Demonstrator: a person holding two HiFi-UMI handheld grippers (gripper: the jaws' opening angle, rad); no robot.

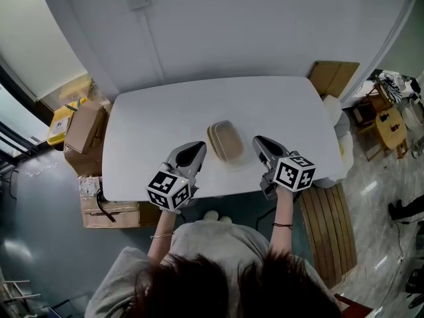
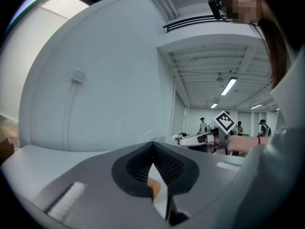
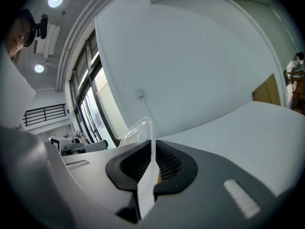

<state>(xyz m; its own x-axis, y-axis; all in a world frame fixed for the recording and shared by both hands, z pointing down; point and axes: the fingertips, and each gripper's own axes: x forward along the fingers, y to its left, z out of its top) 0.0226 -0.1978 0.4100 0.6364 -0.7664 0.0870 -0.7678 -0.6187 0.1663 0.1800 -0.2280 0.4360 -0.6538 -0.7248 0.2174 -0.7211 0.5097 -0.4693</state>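
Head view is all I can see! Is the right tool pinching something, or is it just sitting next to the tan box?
Observer: It is pinching. The right gripper view shows the right tool shut on a thin clear lid, which sticks up past its tips.
Operator: Cool! What about the other one?
Observer: That one pinches nothing. In the left gripper view the left tool is shut at its tips and nothing sticks out beyond them. Only a bit of the tan box peeks through the gap lower down.
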